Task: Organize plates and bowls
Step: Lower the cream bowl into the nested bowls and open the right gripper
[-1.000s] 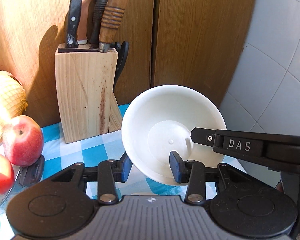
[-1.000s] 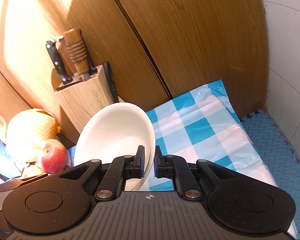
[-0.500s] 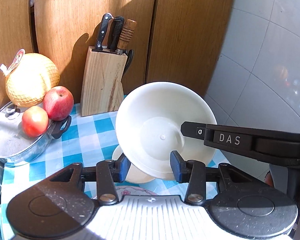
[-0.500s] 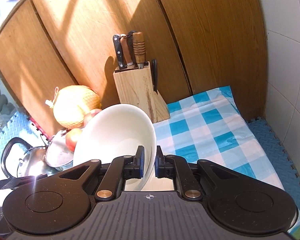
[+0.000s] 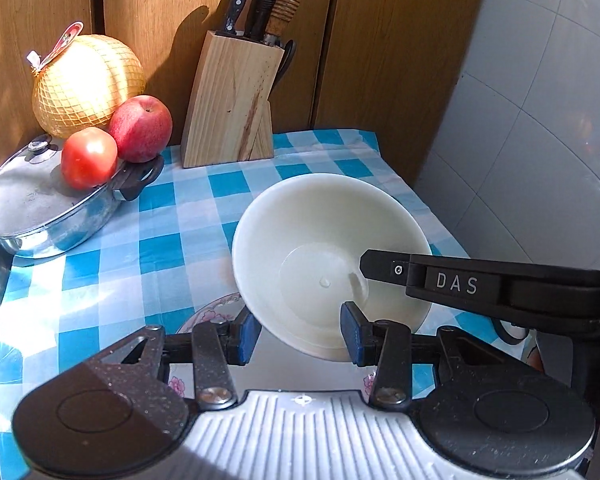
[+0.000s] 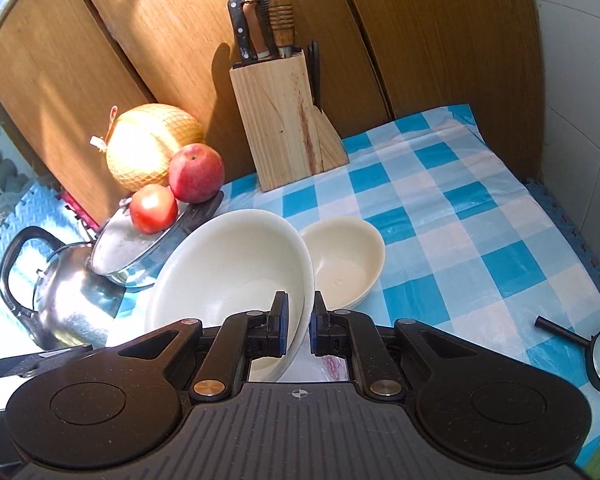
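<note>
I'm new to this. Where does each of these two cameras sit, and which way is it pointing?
Left wrist view: sits on the left tool, looking forward and down at the big bowl over a flowered plate; its open fingers show, plus the right tool's finger reaching in.
Right wrist view: sits on the right tool, facing the wooden doors; its fingers pinch the big bowl's rim, a smaller bowl behind.
Shared: big bowl, knife block, apple, tomato, checked cloth.

The bowl [image 6: 228,276] is cream-white, as is the smaller bowl [image 6: 348,264] beside it. The tablecloth [image 6: 440,216] is blue-and-white checked. A plate [image 5: 216,312] shows pink flowers. The apple [image 5: 140,128] is red, the knife block [image 5: 232,100] pale wood.
</note>
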Motion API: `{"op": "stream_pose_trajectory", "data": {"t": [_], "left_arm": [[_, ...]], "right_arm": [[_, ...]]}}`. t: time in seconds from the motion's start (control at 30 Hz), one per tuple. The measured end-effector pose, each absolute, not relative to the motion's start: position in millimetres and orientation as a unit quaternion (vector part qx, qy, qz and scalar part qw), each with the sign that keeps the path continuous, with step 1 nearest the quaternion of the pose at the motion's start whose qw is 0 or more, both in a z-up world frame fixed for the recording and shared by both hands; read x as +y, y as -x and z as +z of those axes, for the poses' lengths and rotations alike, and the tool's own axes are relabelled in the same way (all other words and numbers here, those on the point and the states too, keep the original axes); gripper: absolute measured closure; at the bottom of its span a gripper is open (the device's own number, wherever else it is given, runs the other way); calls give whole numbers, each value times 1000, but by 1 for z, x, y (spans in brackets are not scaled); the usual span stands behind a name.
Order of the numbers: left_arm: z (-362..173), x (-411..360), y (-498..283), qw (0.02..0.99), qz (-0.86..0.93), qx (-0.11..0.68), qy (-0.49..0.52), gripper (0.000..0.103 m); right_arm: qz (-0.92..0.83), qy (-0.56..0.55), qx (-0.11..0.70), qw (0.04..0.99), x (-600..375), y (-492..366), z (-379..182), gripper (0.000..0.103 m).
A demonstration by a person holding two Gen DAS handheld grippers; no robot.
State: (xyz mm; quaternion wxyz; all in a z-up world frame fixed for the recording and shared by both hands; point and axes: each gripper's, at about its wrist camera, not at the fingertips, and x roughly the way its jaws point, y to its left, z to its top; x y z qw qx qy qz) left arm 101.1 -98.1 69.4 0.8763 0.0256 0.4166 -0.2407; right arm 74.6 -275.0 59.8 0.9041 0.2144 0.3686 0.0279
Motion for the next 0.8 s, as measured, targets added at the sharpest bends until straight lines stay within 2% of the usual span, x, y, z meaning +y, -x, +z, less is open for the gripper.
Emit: {"op": "stream_pose_trajectory", "data": {"t": [0.43,0.8], "left_arm": [[46,-119,-151,879,-222,421,-5,65],[29,-128,-176,877,-213,431,-8,65]], "right_arm": [[9,-243,382,892,-294,-123,31,88],[-11,-225,391,892,-293,-151,21,88]]}}
